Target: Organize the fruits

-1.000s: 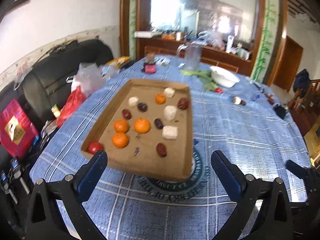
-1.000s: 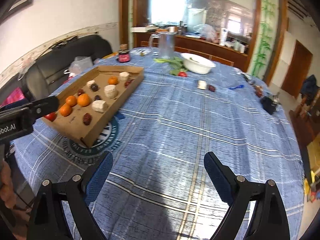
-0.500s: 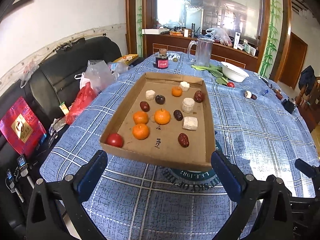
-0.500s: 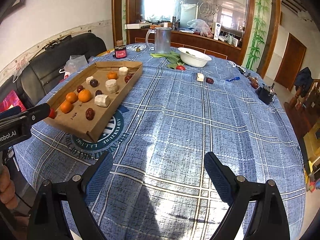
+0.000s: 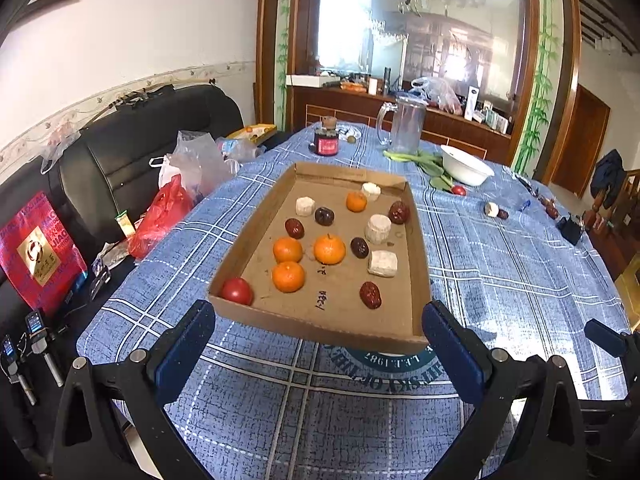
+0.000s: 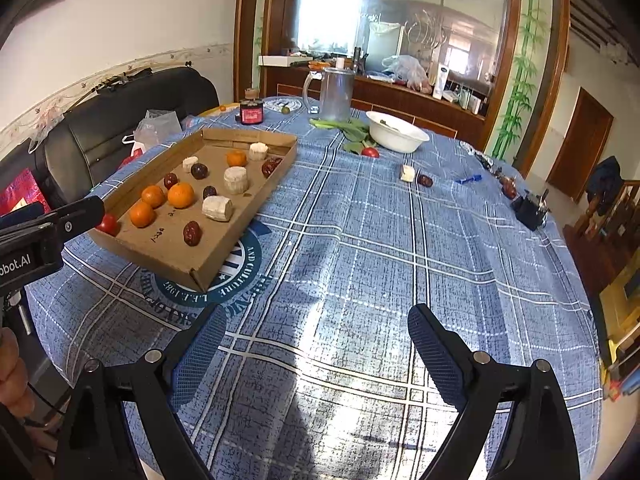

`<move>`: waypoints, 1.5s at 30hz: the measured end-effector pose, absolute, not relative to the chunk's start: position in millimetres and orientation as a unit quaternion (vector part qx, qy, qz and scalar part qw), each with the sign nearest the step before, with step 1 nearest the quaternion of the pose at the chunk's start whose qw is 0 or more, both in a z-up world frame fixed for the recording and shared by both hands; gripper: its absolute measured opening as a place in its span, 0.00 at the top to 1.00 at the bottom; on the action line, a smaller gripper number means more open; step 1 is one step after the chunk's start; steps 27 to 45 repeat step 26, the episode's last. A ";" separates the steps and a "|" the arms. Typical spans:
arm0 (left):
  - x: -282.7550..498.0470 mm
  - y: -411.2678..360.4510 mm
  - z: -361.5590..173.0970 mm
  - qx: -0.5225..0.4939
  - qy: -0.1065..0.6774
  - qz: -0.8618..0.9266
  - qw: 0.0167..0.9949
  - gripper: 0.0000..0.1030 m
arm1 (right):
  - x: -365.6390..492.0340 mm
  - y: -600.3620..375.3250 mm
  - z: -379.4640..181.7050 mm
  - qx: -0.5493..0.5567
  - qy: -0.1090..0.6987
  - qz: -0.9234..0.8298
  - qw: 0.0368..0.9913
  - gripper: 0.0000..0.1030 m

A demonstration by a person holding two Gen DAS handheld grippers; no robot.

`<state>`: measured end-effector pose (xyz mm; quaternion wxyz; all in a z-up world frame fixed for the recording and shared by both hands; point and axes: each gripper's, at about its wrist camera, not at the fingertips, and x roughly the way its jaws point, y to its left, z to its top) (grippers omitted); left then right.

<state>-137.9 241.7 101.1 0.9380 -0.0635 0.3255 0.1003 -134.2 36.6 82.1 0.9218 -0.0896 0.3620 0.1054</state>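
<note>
A shallow cardboard tray [image 5: 419, 264] [image 6: 224, 256] lies on the blue plaid tablecloth. It holds several oranges [image 5: 329, 249], dark red dates [image 5: 370, 295], white chunks [image 5: 383, 263] and a red tomato [image 5: 237, 291] in its near left corner. My left gripper [image 5: 320, 340] is open and empty, just short of the tray's near edge. My right gripper [image 6: 316, 344] is open and empty over bare cloth, right of the tray. A white chunk [image 6: 407, 173] and a date [image 6: 425, 180] lie loose on the cloth further back.
A white bowl [image 6: 396, 132], green leaves [image 6: 348, 130], a small tomato [image 6: 370, 152], a glass jug [image 6: 334, 92] and a red jar [image 6: 251, 112] stand at the far side. A black sofa with bags [image 5: 172, 184] is left of the table.
Both views have tilted and steadied. The left gripper now faces the tray squarely from its near edge. Both grippers stay open and the fruits have not moved.
</note>
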 end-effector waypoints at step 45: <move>-143.8 244.7 95.0 -0.049 0.318 0.106 0.941 0.00 | -134.4 43.8 97.4 -0.080 0.328 0.105 0.935 0.08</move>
